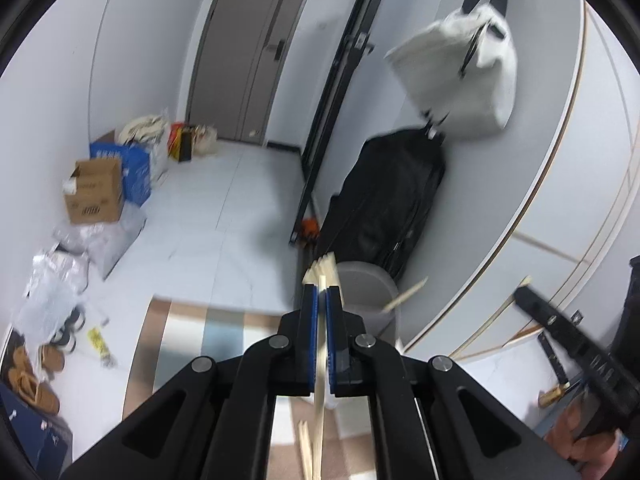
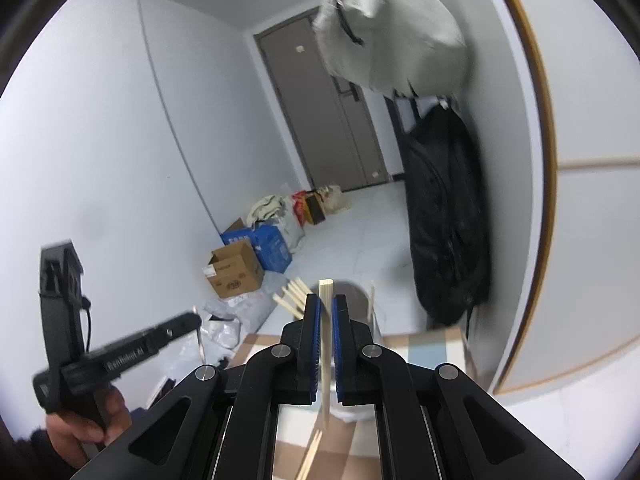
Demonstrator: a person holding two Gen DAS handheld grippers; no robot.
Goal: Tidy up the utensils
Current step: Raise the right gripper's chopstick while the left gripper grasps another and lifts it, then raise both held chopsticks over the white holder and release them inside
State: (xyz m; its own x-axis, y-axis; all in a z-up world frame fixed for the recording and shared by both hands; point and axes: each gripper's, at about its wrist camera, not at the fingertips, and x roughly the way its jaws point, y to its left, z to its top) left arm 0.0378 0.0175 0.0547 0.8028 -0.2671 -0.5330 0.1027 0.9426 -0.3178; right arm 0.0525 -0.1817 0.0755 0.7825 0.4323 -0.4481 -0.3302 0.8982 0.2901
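White walls enclose a pale tiled floor [image 1: 224, 208]. A grey door [image 1: 244, 52] closes the far end. Cardboard boxes [image 1: 96, 192] and bags line the left wall; a white bag [image 1: 460, 76] hangs above a black suitcase [image 1: 388, 200].

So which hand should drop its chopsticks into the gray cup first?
Probably the right. Both grippers are shut on chopsticks, but the right gripper sits just in front of the gray cup with its chopstick upright. The left gripper has the cup off to its right side.
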